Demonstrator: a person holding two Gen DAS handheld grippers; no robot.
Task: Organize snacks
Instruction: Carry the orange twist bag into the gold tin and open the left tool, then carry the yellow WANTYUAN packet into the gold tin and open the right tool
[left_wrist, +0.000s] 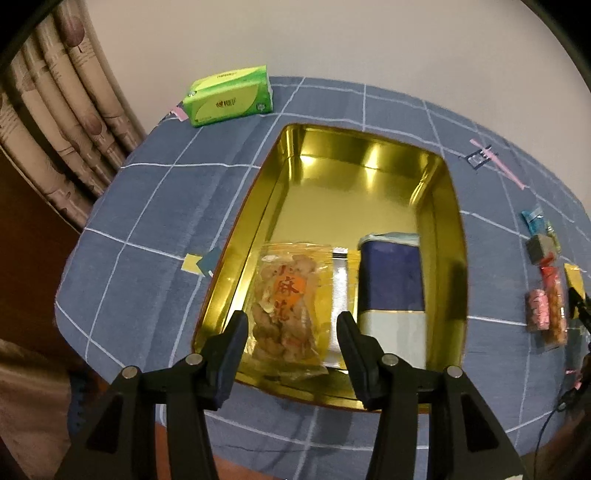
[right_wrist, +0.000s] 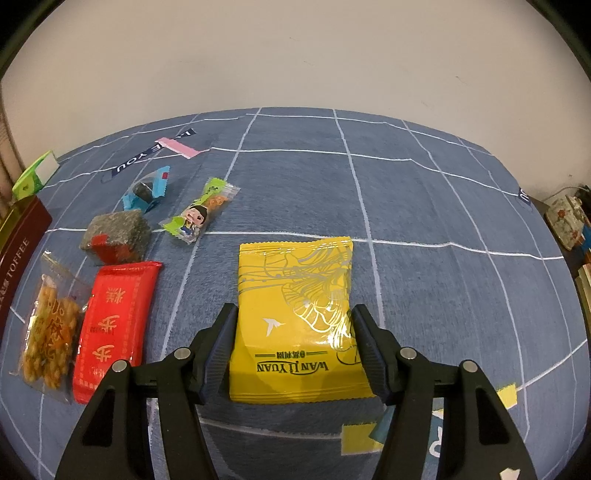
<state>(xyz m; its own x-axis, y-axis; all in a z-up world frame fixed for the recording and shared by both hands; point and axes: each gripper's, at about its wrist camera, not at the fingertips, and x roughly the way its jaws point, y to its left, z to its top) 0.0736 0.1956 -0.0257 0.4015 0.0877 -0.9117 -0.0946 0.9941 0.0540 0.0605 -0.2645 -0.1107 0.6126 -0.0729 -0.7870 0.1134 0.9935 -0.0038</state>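
A gold tin (left_wrist: 332, 192) sits on the blue checked cloth. In it lie a clear bag of fried twists (left_wrist: 284, 295) with an orange label, a silver-edged packet (left_wrist: 340, 280) under it, and a blue-and-white box (left_wrist: 391, 280). My left gripper (left_wrist: 291, 317) hangs over the bag's near end. Its jaws stand apart and its pads are clear of the bag. In the right wrist view a yellow packet (right_wrist: 295, 295) lies between the fingers of my right gripper (right_wrist: 293, 310), both pads against its side edges. Whether it is off the cloth I cannot tell.
Loose snacks lie left of the yellow packet: a red packet (right_wrist: 114, 321), a clear bag of twists (right_wrist: 48, 332), a grey block (right_wrist: 118, 232), a blue candy (right_wrist: 146, 190) and a green cartoon packet (right_wrist: 201, 210). A green tissue pack (left_wrist: 231, 96) sits behind the tin, with curtains at the left.
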